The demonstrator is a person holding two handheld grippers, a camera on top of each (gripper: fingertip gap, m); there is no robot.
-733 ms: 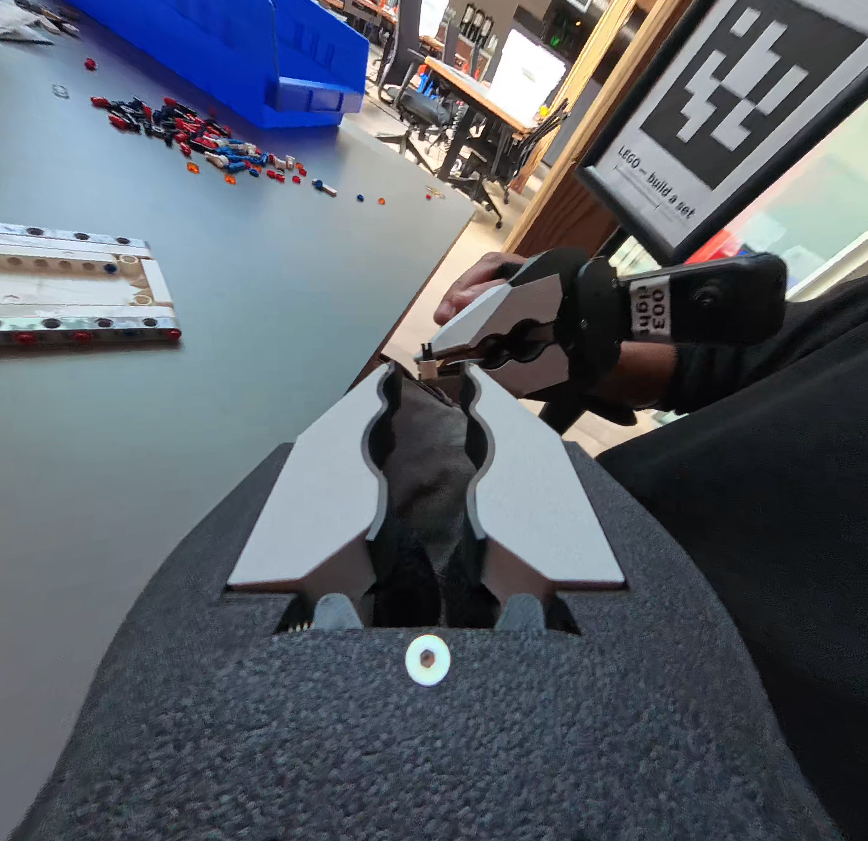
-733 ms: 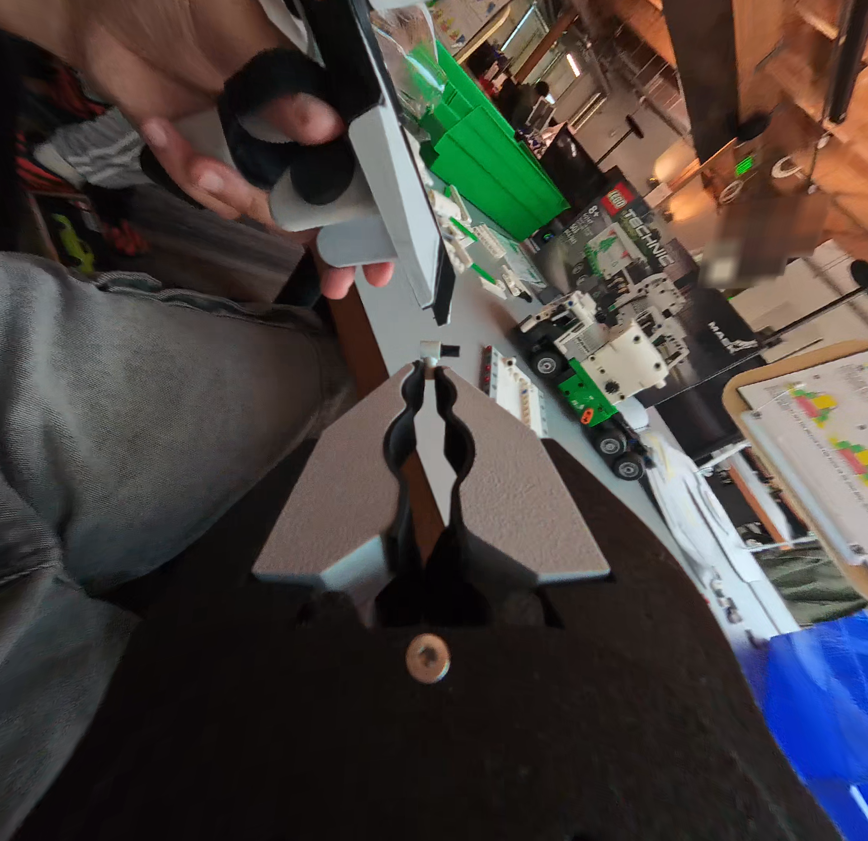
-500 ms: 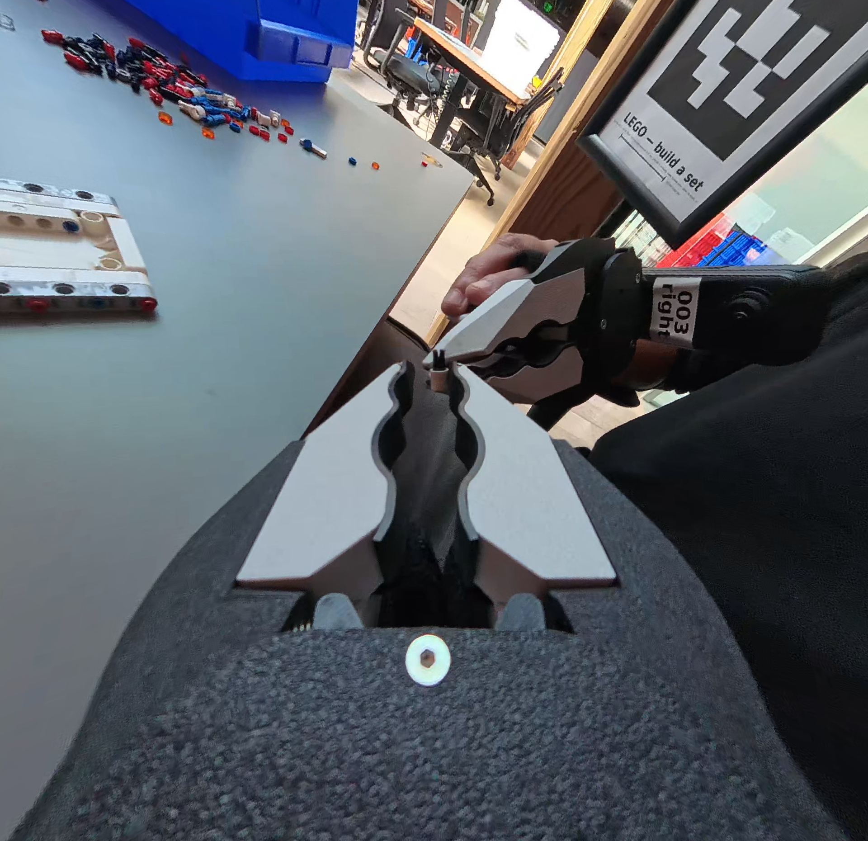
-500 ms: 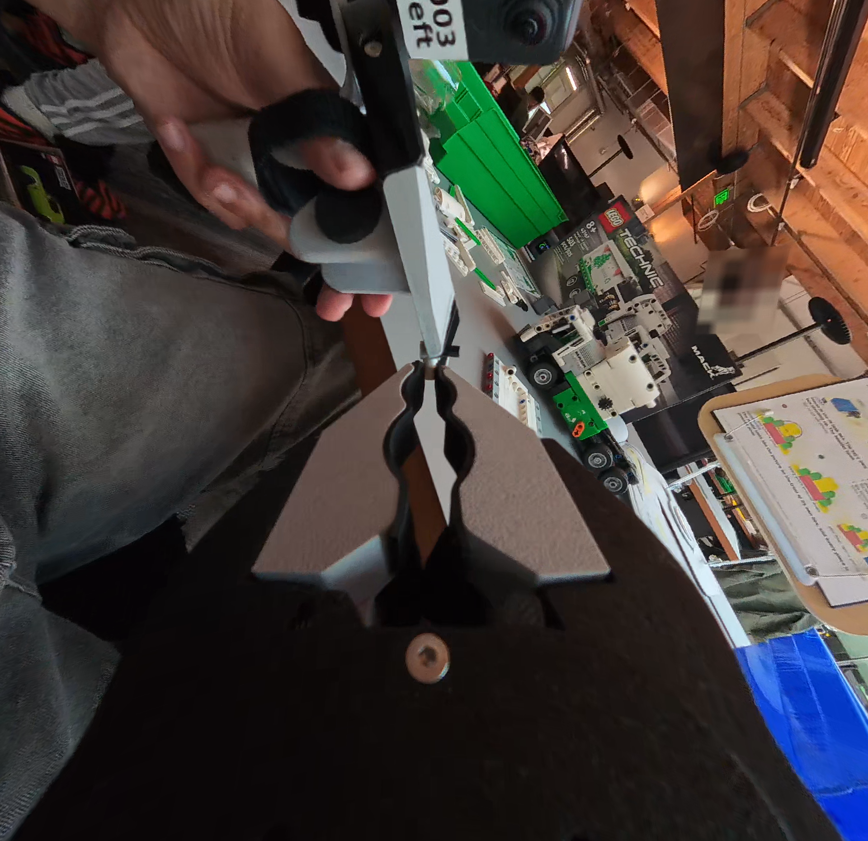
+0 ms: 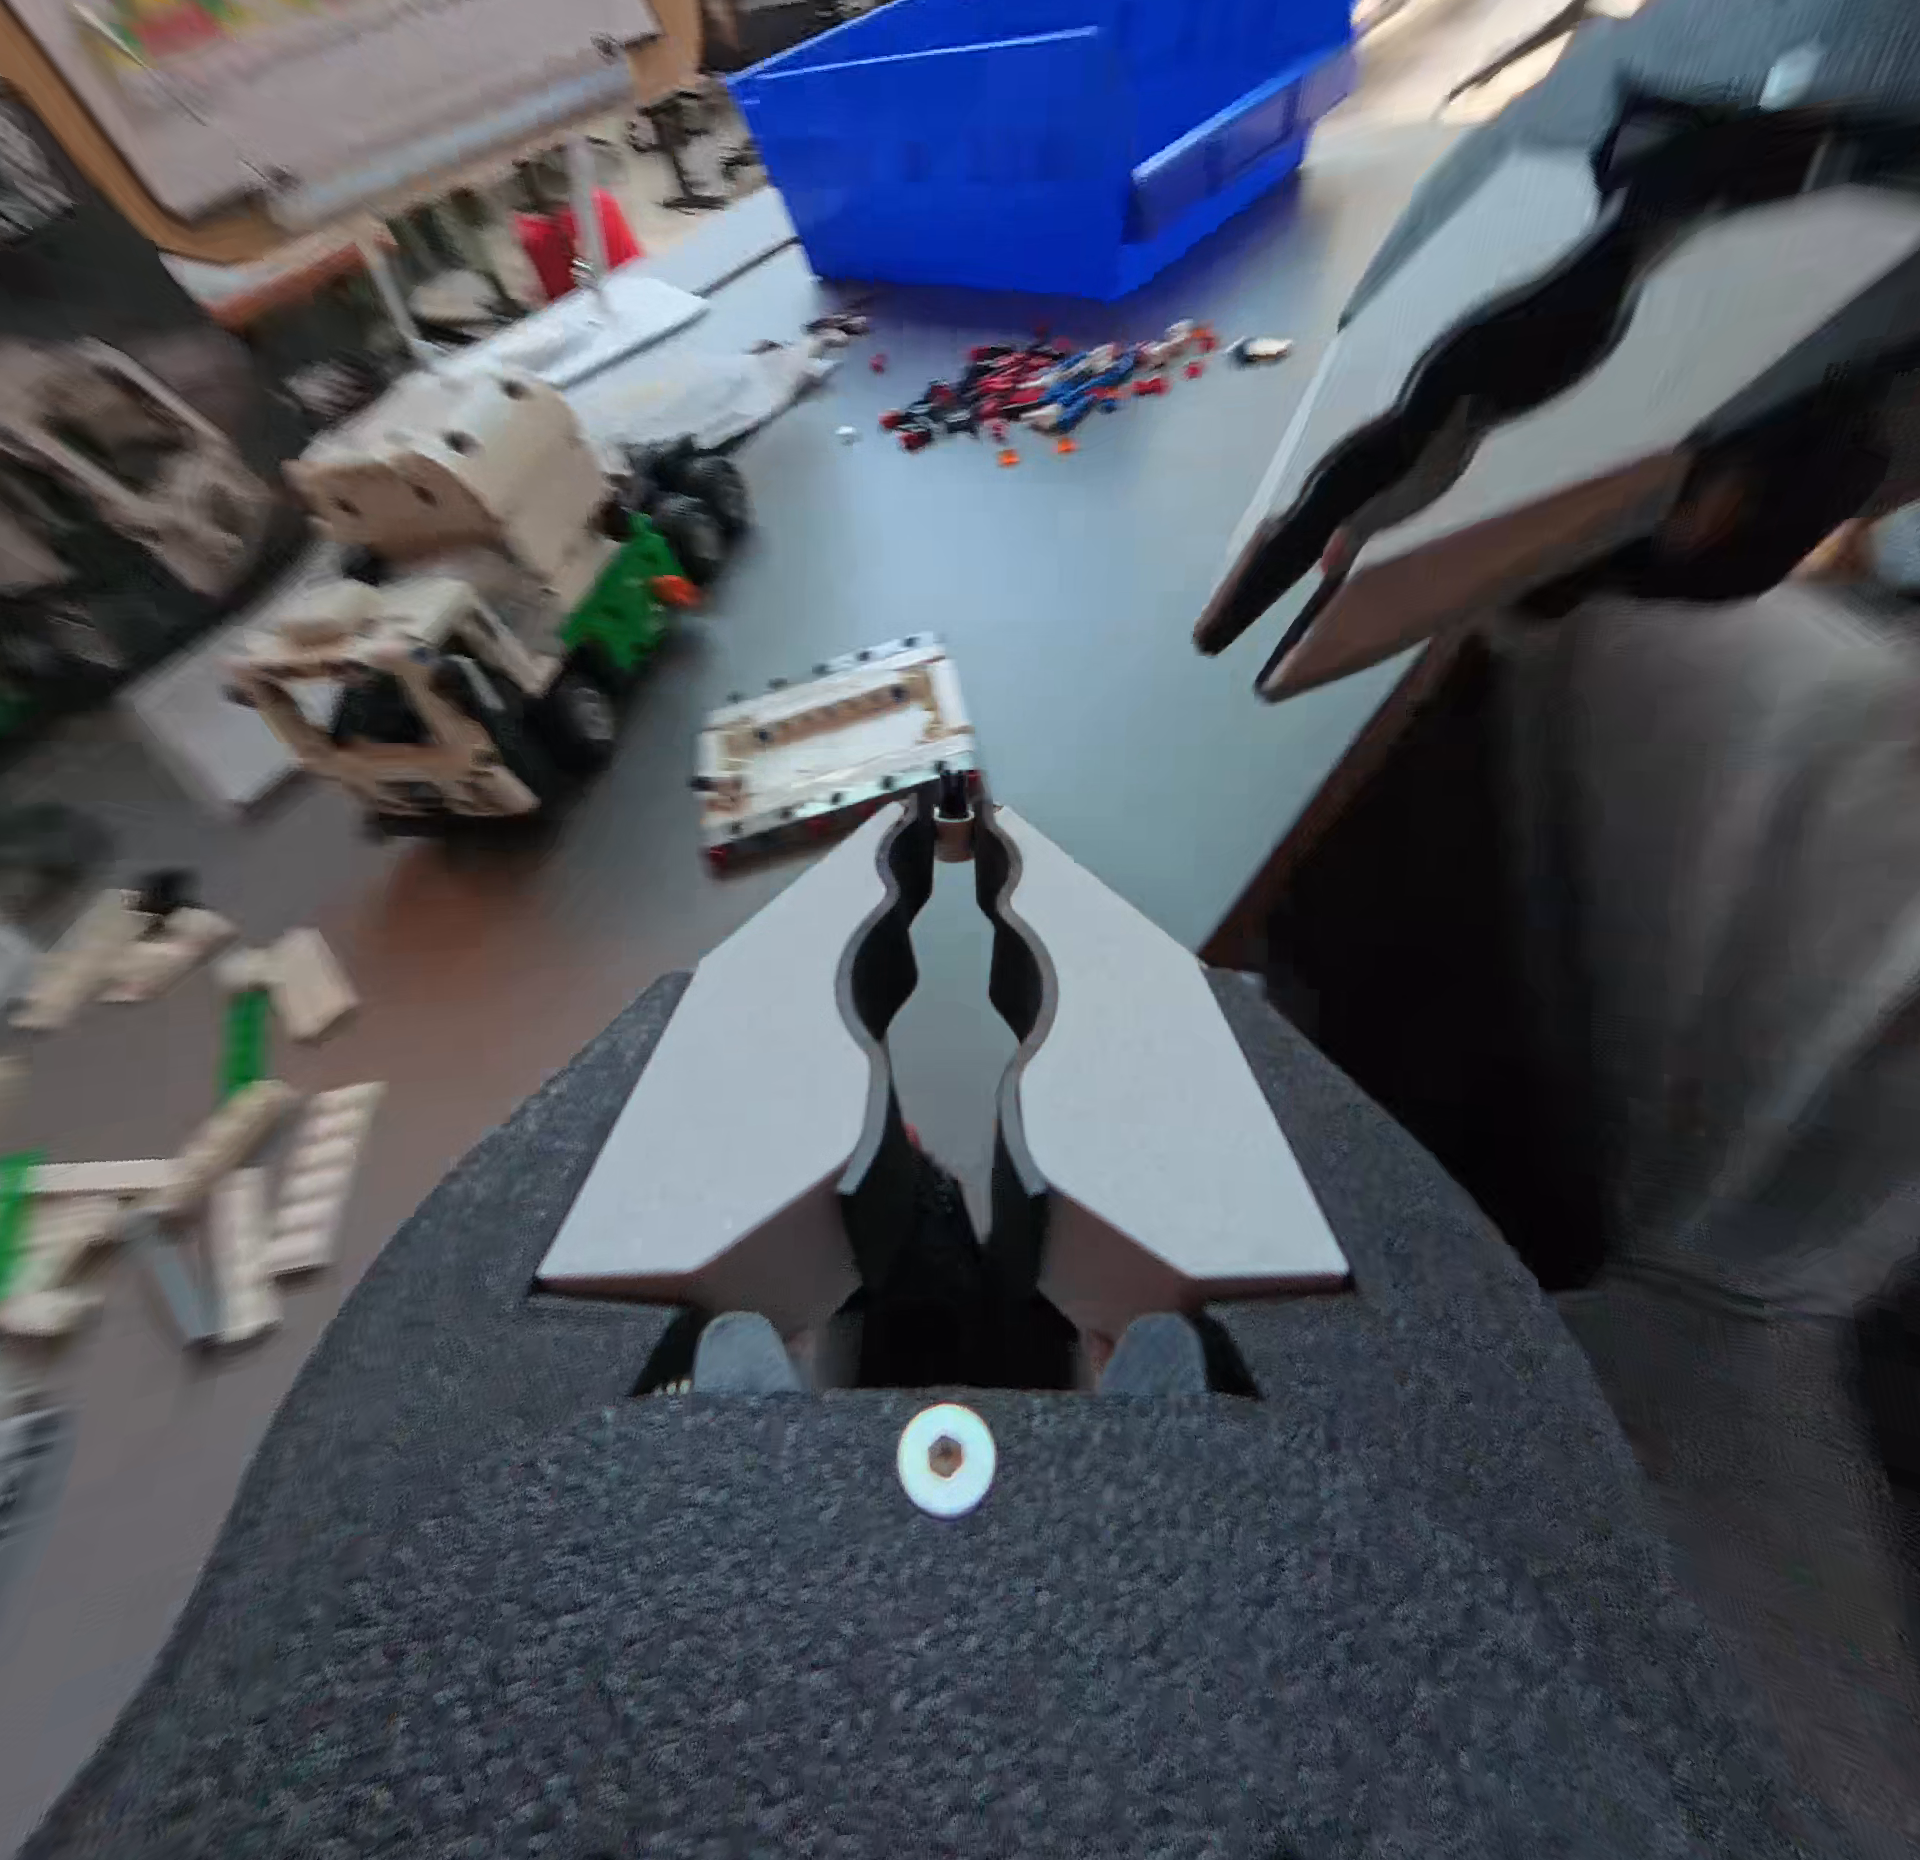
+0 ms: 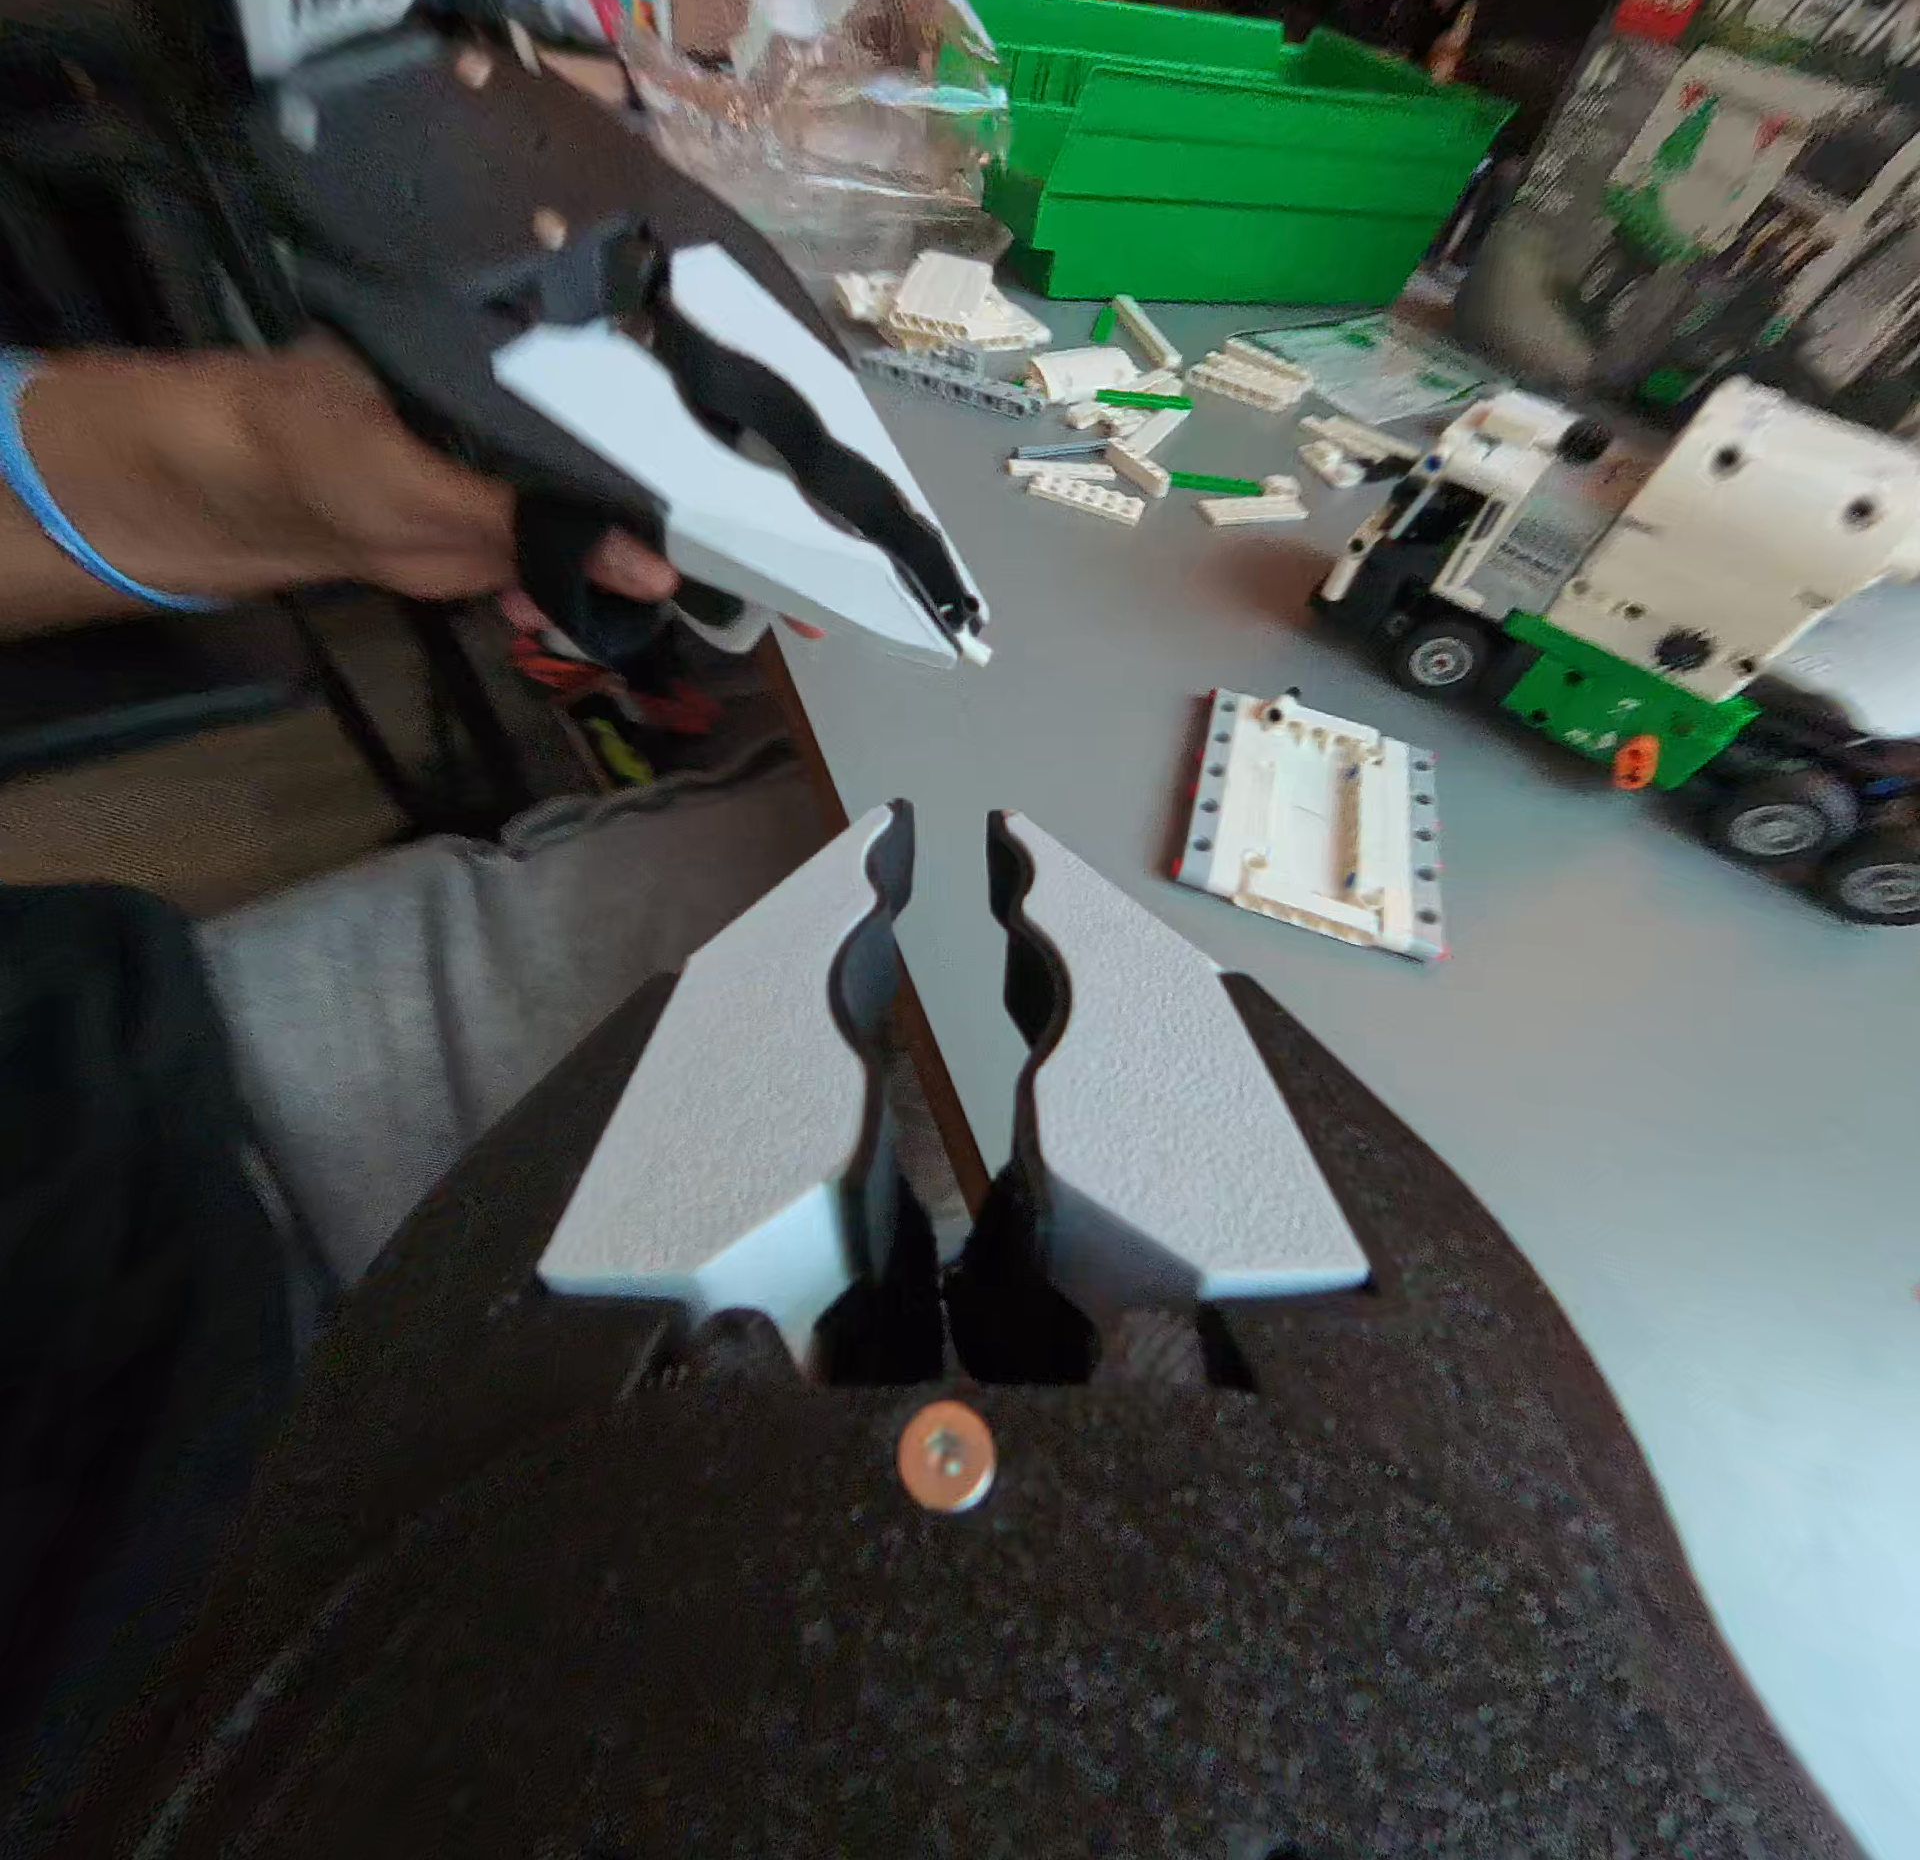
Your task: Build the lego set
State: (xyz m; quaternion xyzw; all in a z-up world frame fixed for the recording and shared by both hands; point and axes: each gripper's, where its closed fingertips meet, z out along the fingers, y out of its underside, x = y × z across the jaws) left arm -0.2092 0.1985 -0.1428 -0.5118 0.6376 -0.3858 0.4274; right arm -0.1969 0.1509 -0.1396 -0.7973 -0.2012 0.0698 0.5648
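My left gripper [image 5: 951,831] is shut on a small tan and black connector piece [image 5: 950,818] at its tips, held above the table just in front of a flat white panel assembly [image 5: 831,750]. In the right wrist view the left gripper [image 6: 968,634] shows with the pale piece [image 6: 977,651] sticking out of its tips. My right gripper [image 6: 945,823] is open and empty near the table's front edge, left of the panel [image 6: 1309,823]. It also shows at the upper right of the left wrist view [image 5: 1236,667]. A white and green lego truck [image 6: 1662,584] stands behind the panel.
A blue bin [image 5: 1039,127] stands at the back, with a pile of small red, blue and black pieces [image 5: 1049,387] before it. Green bins [image 6: 1226,179], a plastic bag [image 6: 831,96], the set's box [image 6: 1714,148] and loose white beams [image 6: 1122,408] lie on the far side.
The small piece has passed from my right gripper to my left. The right gripper has opened and drawn away. Both grippers have swung round to face the table and the panel.
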